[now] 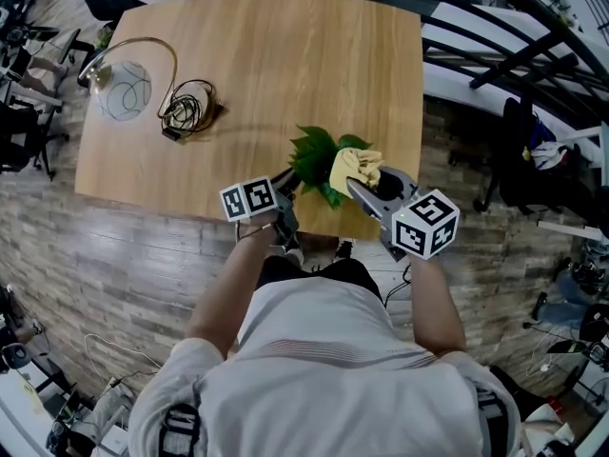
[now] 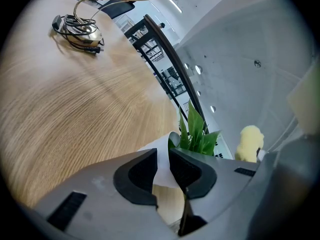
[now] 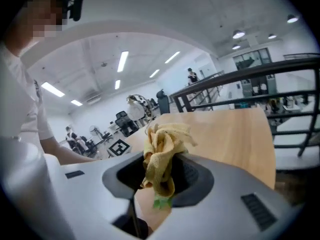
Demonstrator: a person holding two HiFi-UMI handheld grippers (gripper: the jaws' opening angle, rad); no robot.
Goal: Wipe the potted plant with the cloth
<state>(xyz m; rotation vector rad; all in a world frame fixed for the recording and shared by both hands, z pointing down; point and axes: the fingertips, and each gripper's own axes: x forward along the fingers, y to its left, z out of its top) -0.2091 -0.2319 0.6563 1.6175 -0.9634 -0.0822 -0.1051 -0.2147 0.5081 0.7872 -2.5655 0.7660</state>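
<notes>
Two grippers meet over the lower right part of the wooden table [image 1: 257, 55] in the head view, close to its bottom edge, where the potted plant [image 1: 319, 156] stands. The left gripper [image 2: 162, 170] has its jaws drawn to a narrow gap and clamped on the wall of the white pot [image 2: 159, 145], with the rim running between the two dark pads. Green leaves [image 2: 197, 134] rise just behind the right-hand pad in the left gripper view.

The right gripper [image 3: 161, 176] is closed on the yellow cloth [image 3: 162, 144]. The cloth is bunched into a crumpled wad that sticks up out of the jaws, and a short end hangs below them. In the head view the wad lies against the right side of the leaves, touching them or very nearly so. In the left gripper view it shows as a pale yellow lump at the right, just beside the plant.

At the upper left of the head view, well apart from the plant, a lamp [image 1: 124, 89] with a curved neck sits on the table. A dark cable bundle [image 1: 188, 109] lies to its right. A black railing [image 1: 495, 46] runs past the table's right side.
</notes>
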